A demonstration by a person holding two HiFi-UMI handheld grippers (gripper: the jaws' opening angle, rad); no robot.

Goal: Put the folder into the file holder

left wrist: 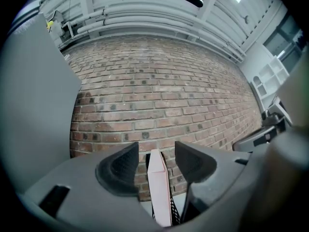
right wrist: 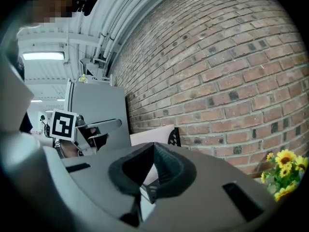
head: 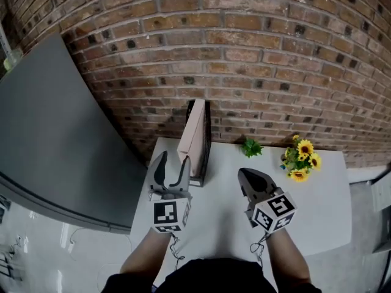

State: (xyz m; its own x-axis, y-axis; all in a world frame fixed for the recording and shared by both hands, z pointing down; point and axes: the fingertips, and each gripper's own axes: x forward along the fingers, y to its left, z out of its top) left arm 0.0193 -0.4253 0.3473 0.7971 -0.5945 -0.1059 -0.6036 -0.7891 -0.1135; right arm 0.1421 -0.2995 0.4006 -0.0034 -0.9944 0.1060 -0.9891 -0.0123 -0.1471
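A pale pink folder (head: 193,138) stands upright inside the black mesh file holder (head: 206,133) at the back of the white table (head: 317,212), close to the brick wall. My left gripper (head: 173,160) is open just in front of the folder's near edge. In the left gripper view the folder (left wrist: 159,187) shows in the gap between the spread jaws of the left gripper (left wrist: 157,149), and neither pad presses on it. My right gripper (head: 245,176) hangs to the right of the holder, shut and empty. The right gripper view shows the right gripper (right wrist: 153,148) shut, with the folder (right wrist: 155,133) beyond it.
A large grey panel (head: 55,145) leans at the table's left side. A small green sprig (head: 250,146) and a bunch of sunflowers (head: 300,160) sit at the back right of the table. The brick wall (head: 244,54) rises right behind the holder.
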